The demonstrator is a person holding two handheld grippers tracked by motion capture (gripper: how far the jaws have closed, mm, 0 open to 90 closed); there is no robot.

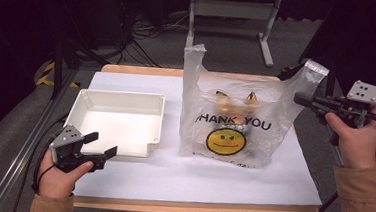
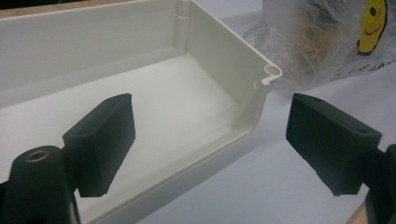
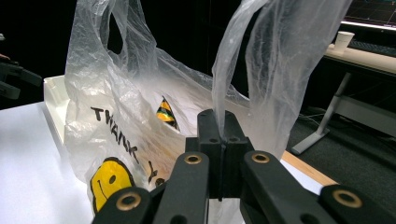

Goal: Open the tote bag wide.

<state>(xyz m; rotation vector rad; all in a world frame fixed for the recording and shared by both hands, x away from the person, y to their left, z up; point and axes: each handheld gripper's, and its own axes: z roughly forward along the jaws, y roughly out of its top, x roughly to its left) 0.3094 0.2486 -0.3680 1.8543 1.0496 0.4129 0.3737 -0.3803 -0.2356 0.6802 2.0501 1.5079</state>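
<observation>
1. The plastic bag (image 1: 230, 116) stood upright about mid-bench, thin crinkly see-through film with "THANK YOU" in black letters and a yellow smiley face printed on the front. You could make out some orange-and-dark stuff inside, too blurry through the film to say what it was
2. The right gripper (image 1: 304, 99) was up at the bag's right handle (image 1: 312, 74), and its fingers (image 3: 223, 140) were pressed together with that strip of handle film pinched between them. The right gripper view showed it nicely: two blocky matte black pads shut flat against each other, with the film rising out of the top in a wrinkled, stretched band
3. The bag's left handle (image 1: 194, 59) just stood up on its own, a bit floppy and creased
4. The left gripper (image 1: 100, 147) sat low at the near left of the bench, its fingers (image 2: 105, 140) spread wide with nothing between them. It was just beside the near right corner of the tray (image 1: 83, 103)
5. That tray was a cream-white hard plastic one, rectangular, smooth shallow walls with a rolled lip at the corner, sitting left of the bag and just apart from it
6. The bench (image 1: 270, 192) had a flat white top with a light wood edge showing round the border
</observation>
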